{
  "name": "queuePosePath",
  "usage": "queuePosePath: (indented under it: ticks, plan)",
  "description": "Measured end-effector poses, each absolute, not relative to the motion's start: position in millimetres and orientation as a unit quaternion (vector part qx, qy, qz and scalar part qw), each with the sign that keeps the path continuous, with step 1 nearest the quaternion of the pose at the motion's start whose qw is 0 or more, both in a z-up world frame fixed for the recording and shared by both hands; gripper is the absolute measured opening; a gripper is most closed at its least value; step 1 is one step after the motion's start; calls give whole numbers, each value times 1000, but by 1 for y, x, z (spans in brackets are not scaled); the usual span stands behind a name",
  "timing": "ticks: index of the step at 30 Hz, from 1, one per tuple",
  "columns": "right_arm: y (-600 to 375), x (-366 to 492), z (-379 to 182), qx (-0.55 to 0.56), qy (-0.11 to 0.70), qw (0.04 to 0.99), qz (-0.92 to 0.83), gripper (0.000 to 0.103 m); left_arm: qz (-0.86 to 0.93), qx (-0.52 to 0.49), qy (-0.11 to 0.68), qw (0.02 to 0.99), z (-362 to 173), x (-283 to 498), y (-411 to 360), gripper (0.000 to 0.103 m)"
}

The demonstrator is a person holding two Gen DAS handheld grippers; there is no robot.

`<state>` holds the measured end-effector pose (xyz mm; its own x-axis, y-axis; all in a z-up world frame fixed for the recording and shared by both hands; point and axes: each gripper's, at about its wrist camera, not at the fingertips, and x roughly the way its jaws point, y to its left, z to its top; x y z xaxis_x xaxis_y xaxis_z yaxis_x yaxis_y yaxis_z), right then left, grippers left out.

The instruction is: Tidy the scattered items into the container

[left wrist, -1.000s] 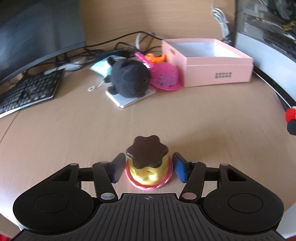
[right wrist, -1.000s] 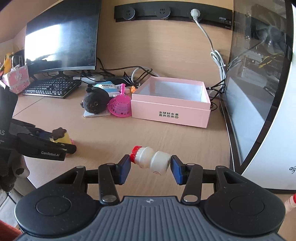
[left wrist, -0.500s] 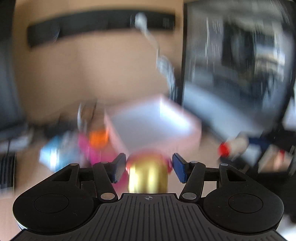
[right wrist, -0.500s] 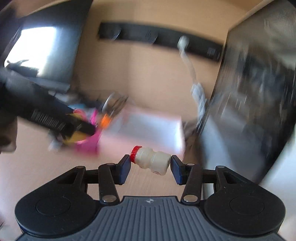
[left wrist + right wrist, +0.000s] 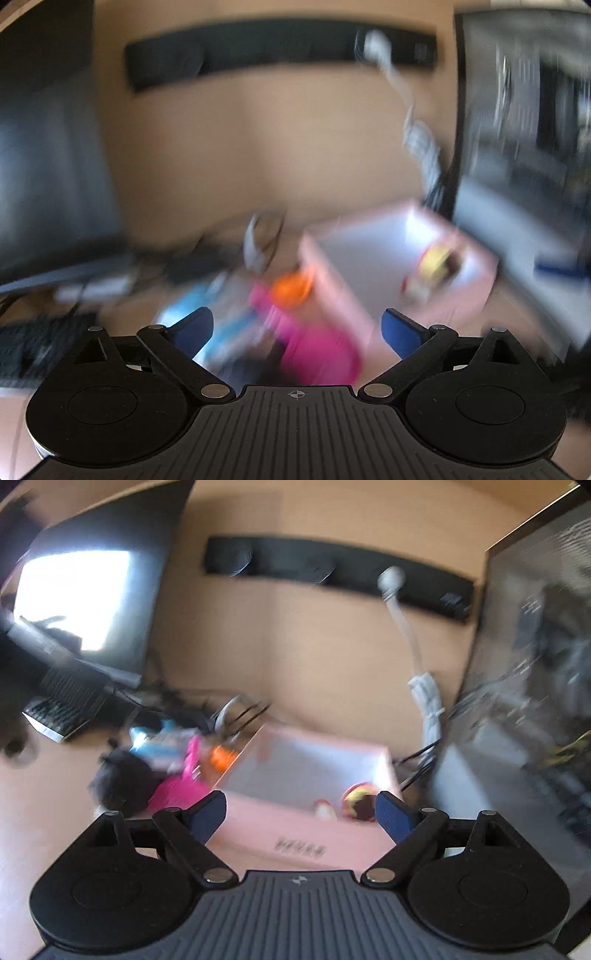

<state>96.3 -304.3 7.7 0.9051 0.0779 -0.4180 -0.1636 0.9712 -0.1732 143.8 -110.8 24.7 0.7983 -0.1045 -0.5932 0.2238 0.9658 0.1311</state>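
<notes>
Both views are blurred by motion. The pink box [image 5: 295, 834] stands ahead of my right gripper [image 5: 301, 812], whose jaws are opening with nothing between them. Inside the box, near its right front corner, lie the yellow pudding toy [image 5: 360, 801] and the small white bottle with the red cap [image 5: 325, 808]. My left gripper [image 5: 297, 328] hovers over the pink strainer [image 5: 317, 350], its jaws also opening and empty. In the left wrist view the box [image 5: 332, 266] shows the pudding toy [image 5: 439, 262] and the bottle [image 5: 415, 290] in its right part.
Left of the box lie a black plush toy [image 5: 118, 779], the pink strainer [image 5: 177, 790], an orange toy [image 5: 221, 757] and a blue-white packet [image 5: 159, 744]. A monitor [image 5: 74, 598] and keyboard [image 5: 62, 709] stand at the left, a computer case [image 5: 535, 664] at the right, cables behind.
Both grippers carried their items over toward the pink box and let go: the pudding toy and the bottle now lie inside it. Both pairs of jaws went from shut to wide apart.
</notes>
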Motion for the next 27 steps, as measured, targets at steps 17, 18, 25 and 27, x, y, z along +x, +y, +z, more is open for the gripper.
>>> queuePosePath:
  ticks: [17,18,25,27]
  plan:
    - [-188,165,-16,-121,250,938,206,48,15,81,414,906,-26,66,-41,101]
    - [-185,172,-18,-126,250,941,192,48,11,78,417,905,-27,67,-38,101]
    - [-185,191,-28,-234,232,933,149,44,23,63,412,909,-23,72,-17,102]
    - [-188,194,-34,-230,247,928,156,44,30,51,414,909,-25,75,-9,102]
